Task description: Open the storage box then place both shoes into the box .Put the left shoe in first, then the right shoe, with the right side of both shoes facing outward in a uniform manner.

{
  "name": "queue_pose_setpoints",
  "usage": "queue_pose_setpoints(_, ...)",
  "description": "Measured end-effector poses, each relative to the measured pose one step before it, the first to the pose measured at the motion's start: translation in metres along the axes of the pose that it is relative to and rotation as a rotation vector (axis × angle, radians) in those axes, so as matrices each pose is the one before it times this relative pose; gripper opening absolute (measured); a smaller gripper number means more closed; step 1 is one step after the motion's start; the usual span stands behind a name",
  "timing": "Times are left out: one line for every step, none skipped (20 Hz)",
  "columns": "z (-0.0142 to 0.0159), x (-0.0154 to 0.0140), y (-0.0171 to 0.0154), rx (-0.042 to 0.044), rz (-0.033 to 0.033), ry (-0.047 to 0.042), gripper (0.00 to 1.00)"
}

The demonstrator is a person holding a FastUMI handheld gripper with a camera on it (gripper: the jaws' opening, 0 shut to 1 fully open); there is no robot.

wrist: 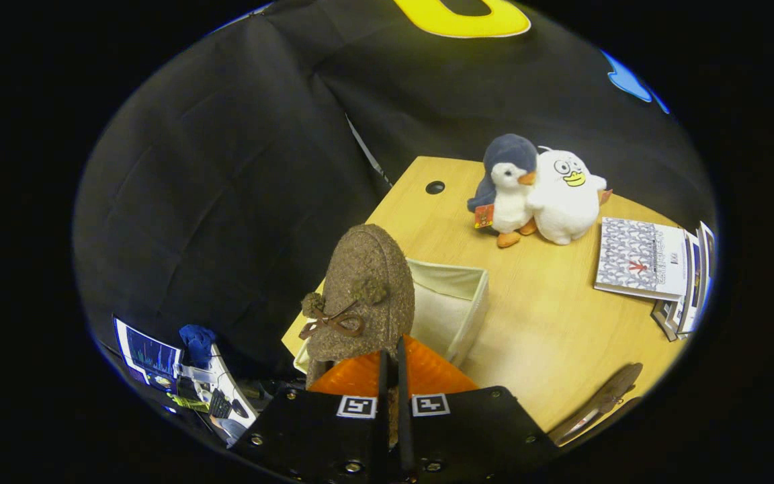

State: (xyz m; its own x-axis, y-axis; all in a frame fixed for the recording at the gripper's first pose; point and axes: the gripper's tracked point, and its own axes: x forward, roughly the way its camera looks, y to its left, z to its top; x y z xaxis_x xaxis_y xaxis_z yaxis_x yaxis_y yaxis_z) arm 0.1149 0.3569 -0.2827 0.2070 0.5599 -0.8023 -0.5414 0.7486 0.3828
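The brown fuzzy shoe (pixel 360 296) stands toe-up, held above the open cream storage box (pixel 457 296), and hides the box's near corner and much of its inside. Its heel end disappears behind the orange fingers (pixel 360 375), which are drawn together and clamped on the shoe's back edge. A second shoe (pixel 598 403) lies well off to the side on the wooden counter (pixel 548 323), partly cut off in shadow. Beyond the box sit a penguin plush (pixel 508 188) and a white duck plush (pixel 565 195), touching, with booklets (pixel 639 259) near them.
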Motion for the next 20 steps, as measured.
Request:
queue_pose_setpoints(-0.00112,0.01401,0.00339,0.00508,-0.00124,0.02048,0.05)
queue_pose_setpoints(-0.00080,0.01538,0.00195,-0.00379,-0.00306,0.01786,0.05)
queue_pose_setpoints(-0.00189,0.01295,0.00061,0.00172,-0.01102,0.01823,0.05)
queue_pose_setpoints(-0.00209,0.01263,-0.00121,-0.00057,-0.02021,0.02026,0.05)
queue_pose_setpoints(-0.00292,0.01206,-0.00125,-0.00716,-0.02031,0.02084,0.05)
queue_pose_setpoints(-0.00135,0.01242,-0.00418,-0.00529,-0.02804,0.02091,0.05)
queue_pose_setpoints(-0.00284,0.01310,-0.00446,-0.01392,-0.03192,0.02011,0.05)
queue_pose_setpoints(-0.00286,0.01172,-0.00412,-0.02381,-0.03268,0.01930,0.05)
queue_pose_setpoints(-0.00313,0.00958,-0.00245,-0.02500,-0.02630,0.01854,0.05)
queue_pose_setpoints(-0.00219,0.01019,-0.00211,-0.01335,-0.02376,0.02061,0.05)
queue_pose_setpoints(-0.00377,0.01035,0.00279,-0.00321,-0.01344,0.01930,0.05)
queue_pose_setpoints(-0.00239,0.00835,0.00281,0.00351,-0.00766,0.01636,0.05)
queue_pose_setpoints(-0.00101,0.01004,0.00202,0.00020,-0.00476,0.01272,0.05)
queue_pose_setpoints(-0.00055,0.00737,-0.00035,0.00215,-0.00755,0.00997,0.05)
queue_pose_setpoints(-0.00108,0.00498,0.00006,0.00424,-0.01012,0.01329,0.05)
queue_pose_setpoints(-0.00144,0.00324,-0.00007,0.00035,-0.00919,0.01206,0.05)
queue_pose_setpoints(-0.00071,0.00215,-0.00019,-0.00309,0.00160,0.00582,0.05)
queue_pose_setpoints(-0.00163,0.00105,-0.00017,-0.00591,-0.00124,0.00919,0.08)
queue_pose_setpoints(-0.00086,-0.00375,0.00024,0.00516,0.00594,0.00580,0.08)
queue_pose_setpoints(-0.00285,-0.00002,0.00020,0.01161,-0.00113,0.00371,0.13)
